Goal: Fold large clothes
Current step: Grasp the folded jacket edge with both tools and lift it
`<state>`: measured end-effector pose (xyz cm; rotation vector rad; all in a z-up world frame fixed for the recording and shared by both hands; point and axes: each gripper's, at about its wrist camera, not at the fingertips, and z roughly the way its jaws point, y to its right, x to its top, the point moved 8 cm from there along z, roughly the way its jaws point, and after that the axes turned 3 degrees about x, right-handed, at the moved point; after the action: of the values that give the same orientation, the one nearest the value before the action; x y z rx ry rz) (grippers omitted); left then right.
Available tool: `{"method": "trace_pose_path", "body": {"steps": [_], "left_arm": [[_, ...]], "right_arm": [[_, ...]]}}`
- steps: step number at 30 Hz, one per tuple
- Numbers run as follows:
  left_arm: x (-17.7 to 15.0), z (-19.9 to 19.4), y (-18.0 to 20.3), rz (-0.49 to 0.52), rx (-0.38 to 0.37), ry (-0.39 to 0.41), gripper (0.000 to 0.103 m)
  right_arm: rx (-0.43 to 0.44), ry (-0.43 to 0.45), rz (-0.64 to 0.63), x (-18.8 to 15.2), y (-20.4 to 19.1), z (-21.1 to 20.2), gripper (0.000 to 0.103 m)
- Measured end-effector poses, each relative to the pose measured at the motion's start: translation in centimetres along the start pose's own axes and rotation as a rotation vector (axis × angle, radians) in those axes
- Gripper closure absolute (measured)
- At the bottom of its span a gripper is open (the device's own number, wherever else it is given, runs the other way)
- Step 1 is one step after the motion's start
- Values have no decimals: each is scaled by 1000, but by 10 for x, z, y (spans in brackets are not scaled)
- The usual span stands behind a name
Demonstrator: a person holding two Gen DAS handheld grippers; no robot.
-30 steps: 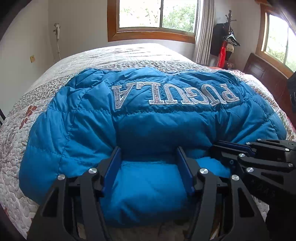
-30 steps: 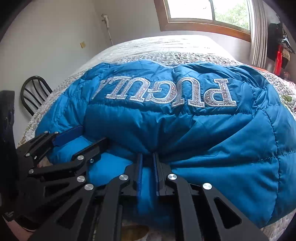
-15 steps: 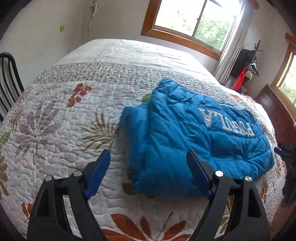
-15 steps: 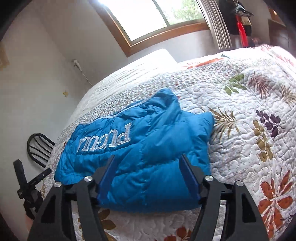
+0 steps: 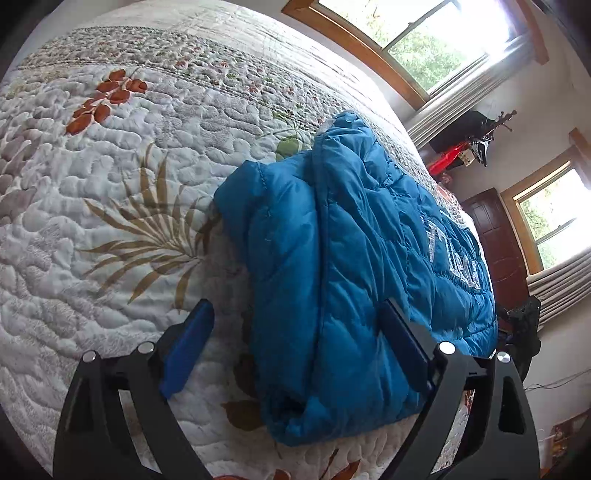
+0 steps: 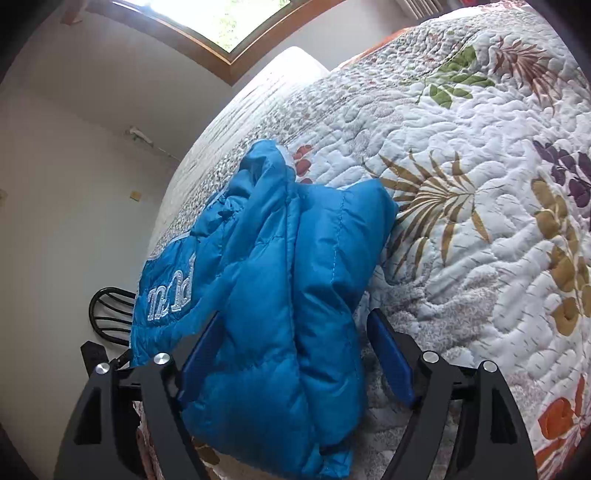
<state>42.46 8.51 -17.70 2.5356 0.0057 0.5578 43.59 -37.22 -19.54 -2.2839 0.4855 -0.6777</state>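
Blue quilted puffer jacket (image 5: pixel 351 266) with silver lettering, folded into a long bundle, lying on white floral quilted bed (image 5: pixel 110 206). Left claw (image 5: pixel 295 350) wide and opening, over jacket's one end, pads clear of fabric. Right claw (image 6: pixel 295 354) wide and opening, over jacket's other end, gripping nothing. No containers.

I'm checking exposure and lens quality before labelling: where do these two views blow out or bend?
Left wrist view: wood-framed windows glare white, and the floral quilted bedspread bulges from fisheye. Right wrist view: a window is overexposed; the puffy blue quilted jacket stays sharp and evenly lit.
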Motion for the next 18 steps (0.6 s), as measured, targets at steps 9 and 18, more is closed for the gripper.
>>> {"method": "trace_pose_path", "body": {"steps": [9, 18], "left_arm": [[12, 34, 37, 46, -60, -47, 43], [7, -9, 80, 122, -35, 82, 89]], "right_arm": [[0, -43, -85, 7, -16, 28, 49], [50, 50, -203, -7, -73, -15, 82]]}}
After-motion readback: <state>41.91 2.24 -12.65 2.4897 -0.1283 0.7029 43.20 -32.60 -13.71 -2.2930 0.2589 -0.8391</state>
